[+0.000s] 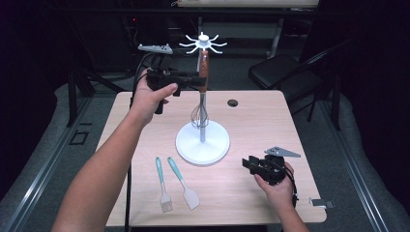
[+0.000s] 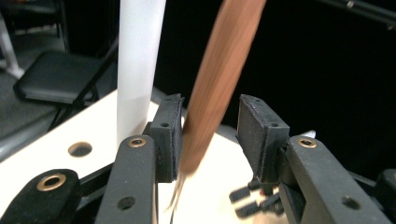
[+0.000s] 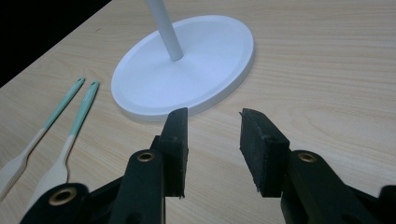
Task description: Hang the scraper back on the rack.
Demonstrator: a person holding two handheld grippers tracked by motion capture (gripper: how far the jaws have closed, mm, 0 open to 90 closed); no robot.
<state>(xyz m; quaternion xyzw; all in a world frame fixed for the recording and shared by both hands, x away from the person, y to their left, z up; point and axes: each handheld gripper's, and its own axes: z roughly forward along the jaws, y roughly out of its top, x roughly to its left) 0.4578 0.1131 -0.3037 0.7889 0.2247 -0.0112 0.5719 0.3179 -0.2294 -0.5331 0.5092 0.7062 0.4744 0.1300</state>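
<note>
A wire whisk with a brown wooden handle (image 1: 205, 72) hangs from the white hook crown (image 1: 203, 42) at the top of a white stand with a slim pole and round base (image 1: 202, 141), which sits in the middle of the pale wood worktop (image 1: 251, 121). The whisk's wire head dangles against the pole, above the base.

The left tongs (image 1: 196, 79) are raised at the height of the handle, reaching in from the left. In the left gripper view the wooden handle (image 2: 217, 79) stands between the two black pads — it touches or nearly touches the left-hand pad (image 2: 168, 135), while a clear gap separates it from the other one. The jaws are parted and not pressing on it, so the whisk hangs on the stand by itself.

The right tongs (image 1: 247, 164) rest low over the worktop at the front right, near the stand's base — released, jaws wide apart, with nothing between them.

On the worktop in front of the base lie two utensils with teal handles: a pale basting brush (image 1: 162, 186) and, just beside it, a pale spatula (image 1: 184, 184), apart from both tongs.
</note>
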